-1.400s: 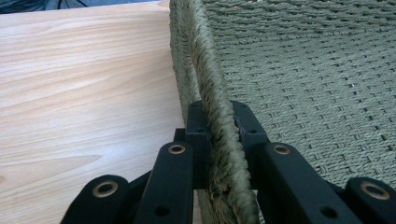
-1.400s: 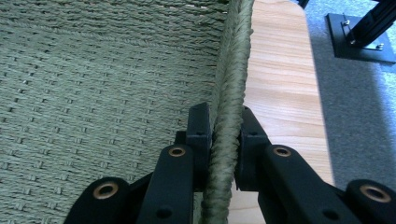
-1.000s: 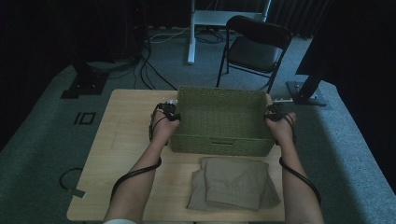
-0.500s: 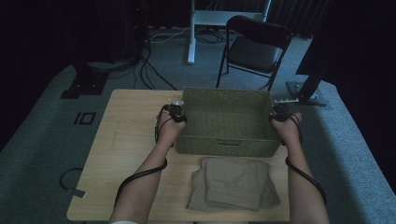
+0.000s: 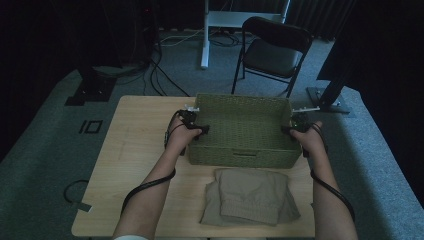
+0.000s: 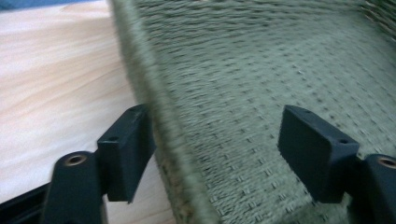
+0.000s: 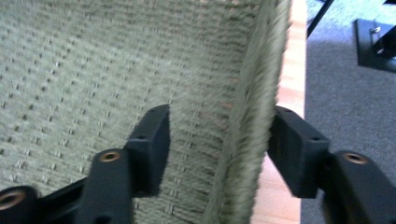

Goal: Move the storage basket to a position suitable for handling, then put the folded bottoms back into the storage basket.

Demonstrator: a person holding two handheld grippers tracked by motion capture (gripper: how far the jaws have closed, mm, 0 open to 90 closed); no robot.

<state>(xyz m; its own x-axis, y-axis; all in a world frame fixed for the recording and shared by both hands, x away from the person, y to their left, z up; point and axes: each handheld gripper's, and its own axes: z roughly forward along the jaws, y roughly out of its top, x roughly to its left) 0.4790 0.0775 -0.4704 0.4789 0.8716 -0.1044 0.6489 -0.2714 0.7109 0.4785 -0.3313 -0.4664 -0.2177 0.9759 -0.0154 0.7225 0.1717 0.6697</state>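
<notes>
Jaws of both the left gripper (image 5: 196,126) and right gripper (image 5: 295,125) have just been opening, straddling the end walls of the light, stiffly woven basket (image 5: 240,127), best gripped at those rims.

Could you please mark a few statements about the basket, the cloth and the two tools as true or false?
1. The green woven basket is empty. True.
2. The left tool clamps the basket's wall. False: its jaws have just been opening and straddle the rim, one well clear.
3. The folded beige cloth lies inside the basket. False: it lies on the light wooden table, nearer the person.
4. The right tool straddles the basket's opposite wall. True.
</notes>
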